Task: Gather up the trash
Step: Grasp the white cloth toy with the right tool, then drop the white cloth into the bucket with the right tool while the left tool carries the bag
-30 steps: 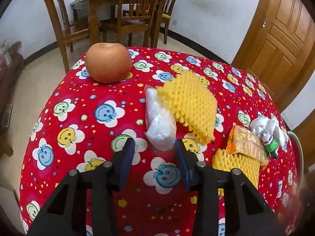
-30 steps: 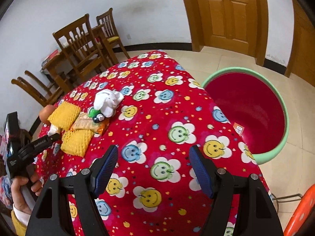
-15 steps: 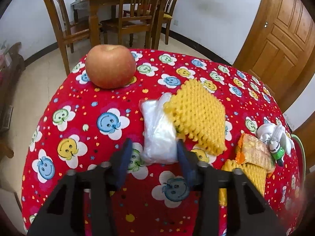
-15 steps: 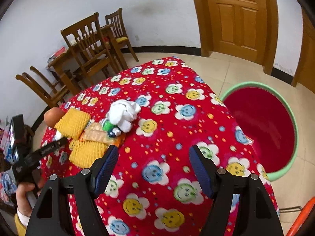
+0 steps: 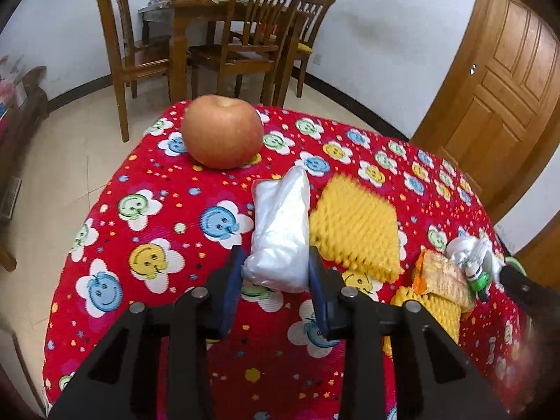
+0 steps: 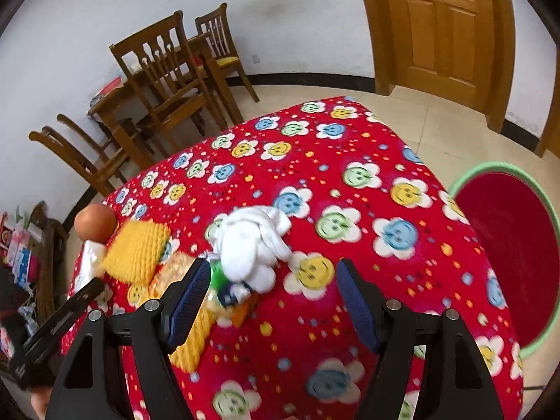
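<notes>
We're closing the left gripper on the white bag beside the apple, right gripper apart & empty; thin plastic may slip out w/ a shallow bite.

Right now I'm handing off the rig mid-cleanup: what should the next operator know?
Left gripper: jaws closing around the white plastic bag, not yet lifted.
Right gripper: open, empty, near the crumpled white tissue.
On the table: yellow foam nets, snack wrapper, small green bottle. The apple looks like no trash.
Bin: no trash seen inside.
Left: everything.
</notes>
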